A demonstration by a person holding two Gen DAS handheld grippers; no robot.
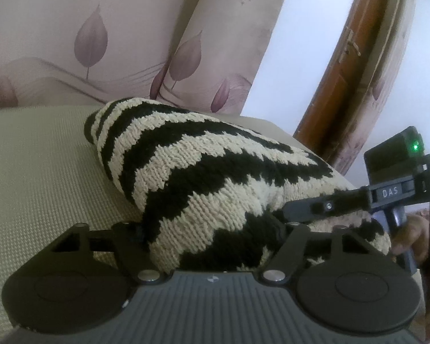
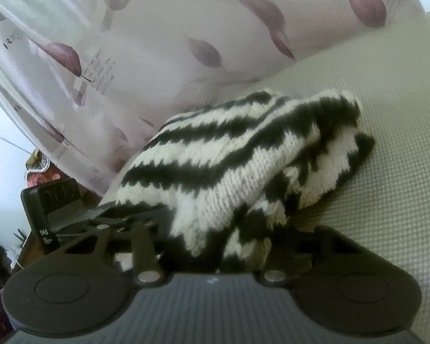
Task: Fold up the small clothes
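A small knitted garment (image 1: 215, 177) with black and cream zigzag stripes lies bunched on a beige woven surface (image 1: 43, 172). Its near edge bulges up between the fingers of my left gripper (image 1: 212, 229), which press it from both sides; the fingertips are buried in the wool. From the right, my right gripper (image 1: 289, 212) reaches into the same edge, held by a hand (image 1: 410, 235). In the right wrist view the garment (image 2: 220, 166) hangs folded over my right gripper (image 2: 220, 235), pinched between its hidden fingertips and raised a little off the surface (image 2: 387, 143). The left gripper (image 2: 120, 212) enters beside it.
A pale curtain with purple leaf prints (image 1: 86, 43) hangs behind the surface and shows again as the curtain (image 2: 157, 43) in the right wrist view. A brown wooden door frame (image 1: 338, 86) stands at the right. The surface's edge runs close behind the garment.
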